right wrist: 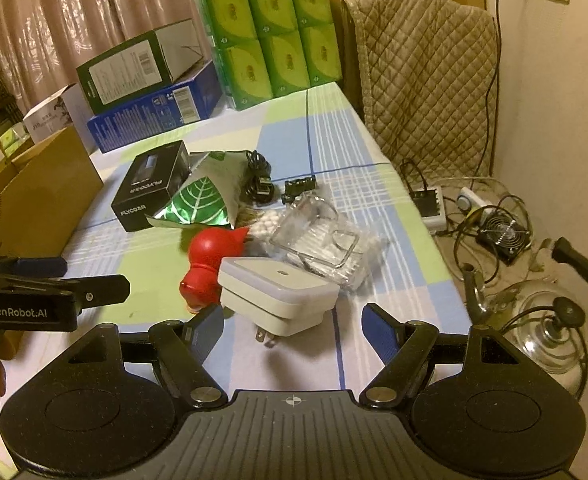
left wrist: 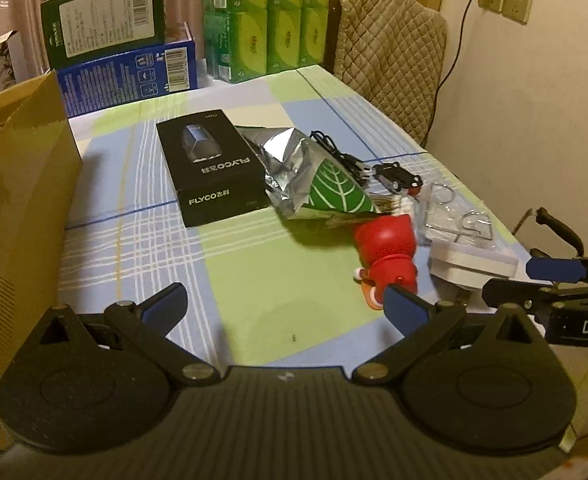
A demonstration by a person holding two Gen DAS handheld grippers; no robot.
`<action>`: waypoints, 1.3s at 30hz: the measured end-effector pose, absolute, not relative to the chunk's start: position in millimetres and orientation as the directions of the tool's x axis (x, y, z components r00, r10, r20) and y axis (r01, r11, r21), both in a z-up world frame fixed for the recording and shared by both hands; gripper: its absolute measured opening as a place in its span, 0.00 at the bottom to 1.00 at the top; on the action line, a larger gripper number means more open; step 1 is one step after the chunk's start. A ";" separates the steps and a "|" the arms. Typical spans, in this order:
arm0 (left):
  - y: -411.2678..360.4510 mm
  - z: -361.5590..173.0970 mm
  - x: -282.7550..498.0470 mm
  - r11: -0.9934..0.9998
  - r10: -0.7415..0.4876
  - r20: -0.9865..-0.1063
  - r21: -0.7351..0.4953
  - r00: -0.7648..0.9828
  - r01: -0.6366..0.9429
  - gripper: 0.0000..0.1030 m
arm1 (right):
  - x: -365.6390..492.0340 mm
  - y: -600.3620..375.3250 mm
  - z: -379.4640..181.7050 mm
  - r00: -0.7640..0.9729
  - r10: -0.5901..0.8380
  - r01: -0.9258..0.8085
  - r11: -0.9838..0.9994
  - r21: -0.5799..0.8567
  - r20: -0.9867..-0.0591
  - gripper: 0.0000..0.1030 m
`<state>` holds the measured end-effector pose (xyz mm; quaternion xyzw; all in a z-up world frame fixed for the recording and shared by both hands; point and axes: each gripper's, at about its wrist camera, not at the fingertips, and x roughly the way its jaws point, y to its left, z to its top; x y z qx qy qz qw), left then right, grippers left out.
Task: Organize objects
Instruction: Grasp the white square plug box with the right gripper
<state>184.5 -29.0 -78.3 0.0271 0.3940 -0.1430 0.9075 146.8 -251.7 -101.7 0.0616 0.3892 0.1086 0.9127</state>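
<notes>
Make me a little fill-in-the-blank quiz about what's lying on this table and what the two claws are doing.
1. The black box lies beside a crumpled bag printed with a green ____.
2. The toy figure next to the white plug is coloured ____.
3. The right claw stands ____, with nothing held.
4. The tablecloth has a ____ pattern.

Missing words: leaf; red; open; checked

The bench (right wrist: 373, 208) wears a cloth checked in pale blue, light green and white lines. The box (left wrist: 214, 172) is black, the toy (right wrist: 202, 268) red, the pouch (left wrist: 325, 192) silver with a green leaf, the plug (right wrist: 278, 292) white, the claw pads (right wrist: 381, 336) blue.
</notes>
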 end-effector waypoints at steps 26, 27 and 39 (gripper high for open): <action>-15.3 -100.8 196.2 0.951 -0.302 -0.728 -0.185 0.615 0.249 0.99 | 178.8 -260.0 -128.8 0.658 0.377 -0.148 0.914 0.378 -0.652 0.73; -15.4 -100.6 196.3 0.951 -0.303 -0.726 -0.186 0.617 0.248 0.99 | 180.0 -262.3 -129.1 0.657 0.380 -0.141 0.910 0.389 -0.651 0.73; -17.0 -100.7 196.6 0.947 -0.315 -0.721 -0.195 0.617 0.256 0.99 | 174.2 -261.4 -123.1 0.660 0.372 -0.164 0.919 0.357 -0.653 0.69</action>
